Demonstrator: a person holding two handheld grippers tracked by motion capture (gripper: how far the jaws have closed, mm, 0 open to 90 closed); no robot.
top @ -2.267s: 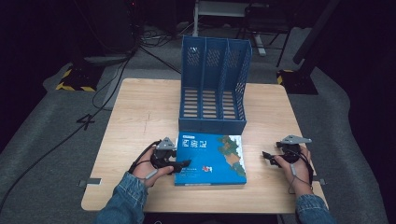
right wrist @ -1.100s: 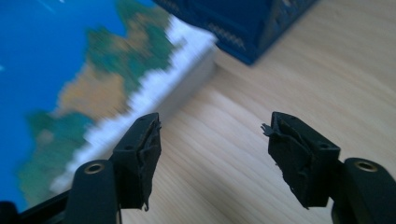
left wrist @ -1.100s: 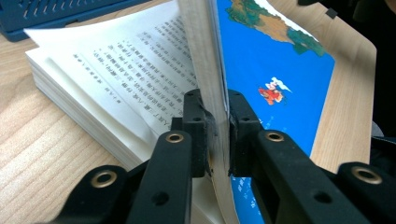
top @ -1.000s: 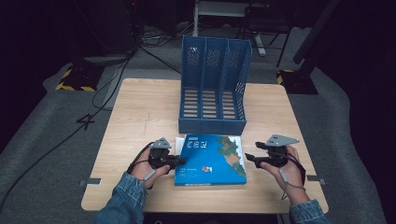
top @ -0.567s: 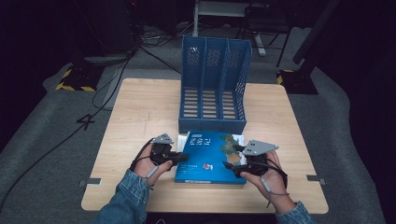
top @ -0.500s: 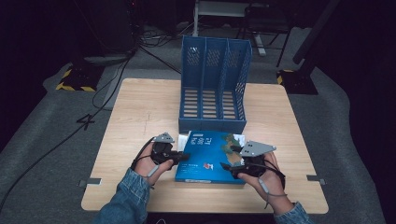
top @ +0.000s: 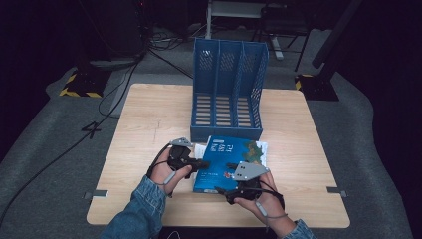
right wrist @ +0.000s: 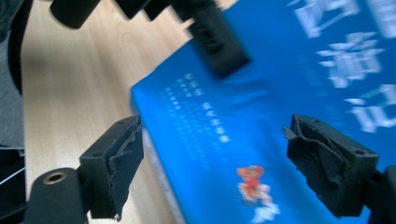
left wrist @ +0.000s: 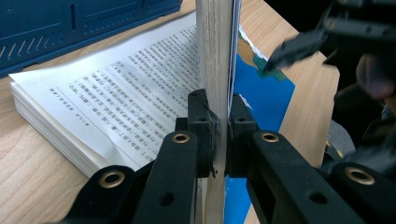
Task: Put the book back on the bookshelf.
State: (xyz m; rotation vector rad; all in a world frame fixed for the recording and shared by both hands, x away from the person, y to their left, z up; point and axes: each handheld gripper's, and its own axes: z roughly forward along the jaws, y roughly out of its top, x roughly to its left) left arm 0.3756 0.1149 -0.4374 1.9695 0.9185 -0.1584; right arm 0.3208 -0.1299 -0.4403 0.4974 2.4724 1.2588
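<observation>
The fingers of the left gripper are clamped together on a raised wad of pages and the front cover of the book, held edge-on between the pads. The fingers of the right gripper are held wide apart, with the blue cover passing between and beneath them, and nothing is pressed by them; these jaws have just been opening.

In the left gripper view the book is seen lying open: a printed page of small black characters is exposed on the stack that rests flat on the table, and the lifted wad stands almost upright beside it. A dark jaw tip of the other gripper is seen farther off over the blue cover. From the high view the printed page is seen only as a pale strip at the book's left edge, while the whole layout is given: the book lies just in front of the blue file rack, near the front edge of the table, with the left gripper at its left side and the right gripper over its near right corner.

The cover is bright blue with large white characters, smaller white lines of text and a small red cartoon figure, shown blurred in the right gripper view.
</observation>
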